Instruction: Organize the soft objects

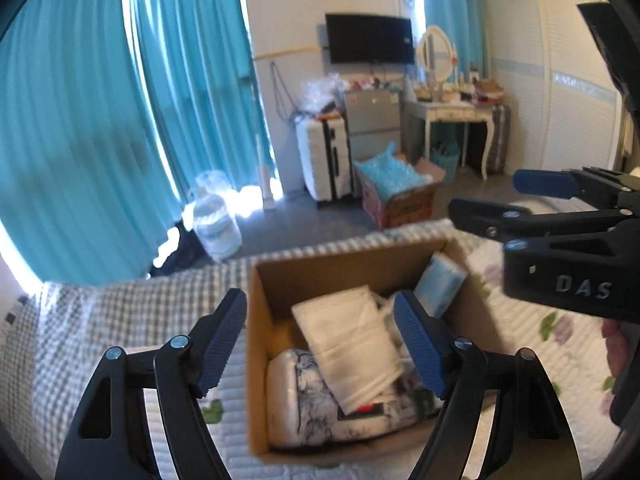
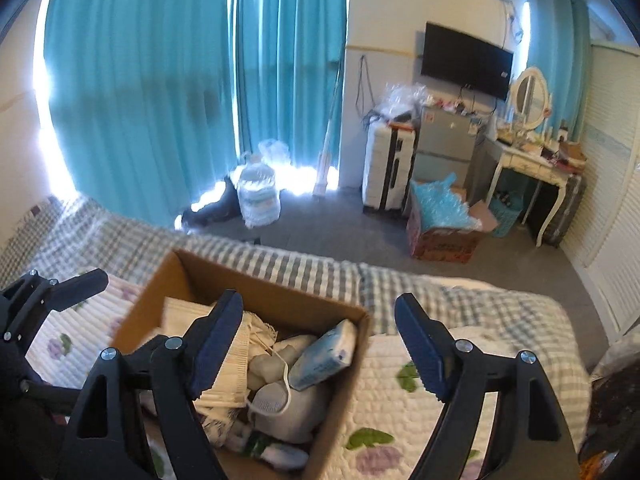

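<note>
An open cardboard box [image 1: 276, 280] sits on the bed [image 1: 120, 312], on the white quilt with purple flowers near the bed's foot edge, where the grey checked blanket hangs over toward the floor. The box is full of soft goods. A white folded cloth [image 1: 348, 344] lies on top, tilted, its long axis running from the box's far left wall down toward its near right corner. Beneath it, along the near wall, lies a blue-and-white floral pillow [image 1: 304, 404], its long axis running parallel to that wall. A light blue tissue pack [image 1: 440, 280] leans upright in the far right corner, its upper end pointing toward the foot of the bed. In the right wrist view the same pack [image 2: 324, 356] rests against the box's right wall, beside a grey face mask [image 2: 280, 404] with a white ear loop and a cream fringed cloth [image 2: 232, 360]. The left gripper [image 1: 320, 344] hangs above the box with its fingers wide apart and nothing between them, the right finger [image 1: 420, 348] over the box's contents and the left one over the quilt outside the box's left wall. The right gripper [image 2: 320, 348] hovers over the box's right wall, its fingers likewise spread and empty; in the left view it [image 1: 500, 204] shows at the right edge, above the quilt.
</note>
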`<state>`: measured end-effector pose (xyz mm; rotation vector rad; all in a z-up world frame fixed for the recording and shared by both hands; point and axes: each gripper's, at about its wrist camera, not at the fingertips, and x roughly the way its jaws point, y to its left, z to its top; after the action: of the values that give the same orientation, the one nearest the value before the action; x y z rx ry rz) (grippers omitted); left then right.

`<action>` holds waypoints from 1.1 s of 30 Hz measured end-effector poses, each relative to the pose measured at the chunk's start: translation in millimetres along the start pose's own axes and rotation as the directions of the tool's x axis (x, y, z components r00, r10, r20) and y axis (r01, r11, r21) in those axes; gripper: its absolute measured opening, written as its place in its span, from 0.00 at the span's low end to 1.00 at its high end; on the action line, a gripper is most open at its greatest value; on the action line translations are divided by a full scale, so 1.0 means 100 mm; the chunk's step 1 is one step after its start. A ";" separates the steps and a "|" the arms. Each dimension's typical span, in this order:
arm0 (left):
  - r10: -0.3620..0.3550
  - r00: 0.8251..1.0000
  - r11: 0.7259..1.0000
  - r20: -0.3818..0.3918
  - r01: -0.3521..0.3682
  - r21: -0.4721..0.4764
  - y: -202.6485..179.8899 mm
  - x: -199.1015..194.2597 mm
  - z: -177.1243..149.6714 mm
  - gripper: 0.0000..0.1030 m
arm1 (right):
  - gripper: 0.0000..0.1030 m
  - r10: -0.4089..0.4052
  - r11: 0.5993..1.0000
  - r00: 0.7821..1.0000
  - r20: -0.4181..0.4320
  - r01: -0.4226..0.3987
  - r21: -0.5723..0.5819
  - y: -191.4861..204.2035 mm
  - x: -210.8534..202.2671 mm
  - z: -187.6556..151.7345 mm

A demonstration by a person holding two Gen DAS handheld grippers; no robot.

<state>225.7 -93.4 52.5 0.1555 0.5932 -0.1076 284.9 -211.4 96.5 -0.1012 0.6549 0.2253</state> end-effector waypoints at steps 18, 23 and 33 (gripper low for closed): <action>0.086 0.908 0.996 0.411 -0.079 -0.035 0.33 -2.47 0.00 1.00 | 1.00 -0.010 1.000 0.934 0.357 0.015 -0.013 0.37 -3.07 0.18; 0.122 0.903 0.992 0.412 -0.093 -0.090 0.46 -2.35 -0.42 1.00 | 1.00 0.028 0.999 0.923 0.383 -0.034 0.011 0.54 -3.09 -0.25; 0.104 0.909 0.987 0.404 -0.044 -0.156 0.59 -1.87 -1.00 1.00 | 1.00 -0.078 0.997 0.917 0.391 0.067 0.042 0.74 -2.28 -1.12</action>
<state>25.4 -7.1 83.1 0.0119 0.1703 -0.0209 25.0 -197.6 146.4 -0.0508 0.2521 0.1579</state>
